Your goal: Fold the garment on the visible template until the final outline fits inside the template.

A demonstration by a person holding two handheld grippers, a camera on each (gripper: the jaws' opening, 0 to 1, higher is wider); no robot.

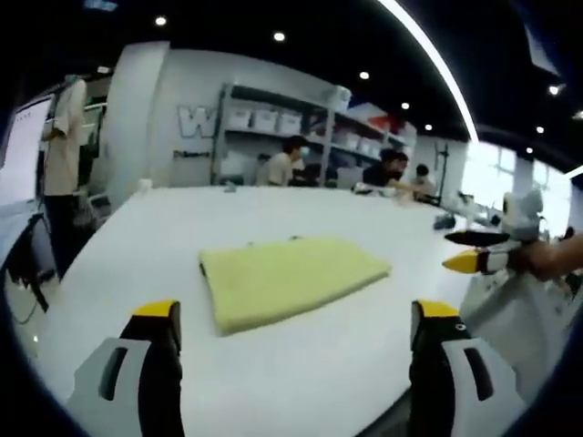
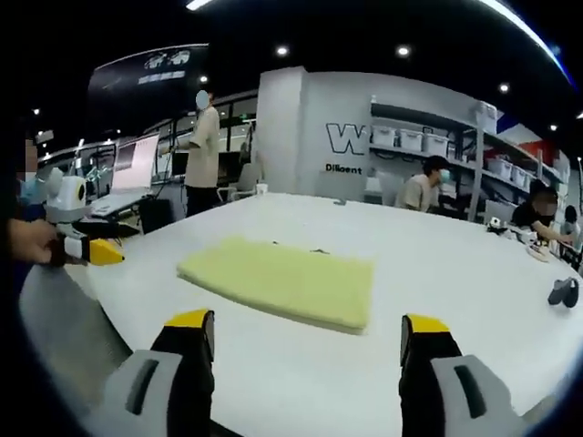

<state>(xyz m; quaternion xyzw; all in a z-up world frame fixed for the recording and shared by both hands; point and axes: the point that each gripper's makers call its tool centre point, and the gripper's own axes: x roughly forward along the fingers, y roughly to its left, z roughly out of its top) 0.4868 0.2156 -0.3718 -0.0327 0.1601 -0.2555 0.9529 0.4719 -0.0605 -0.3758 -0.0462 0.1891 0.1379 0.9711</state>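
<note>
Lying folded mid-surface (image 1: 109,273), the yellow garment (image 1: 290,278) looks compact. Left tool (image 1: 296,332) and right tool (image 2: 308,341) hover apart, empty, jaws spread; any template is indiscernible, so check edges squarely before stopping.

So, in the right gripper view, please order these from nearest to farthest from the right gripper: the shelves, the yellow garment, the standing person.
From the right gripper:
1. Folded yellow garment, on the white table just ahead.
2. Standing person, beyond the table's far edge, left.
3. Shelves, against the back wall, right.
</note>
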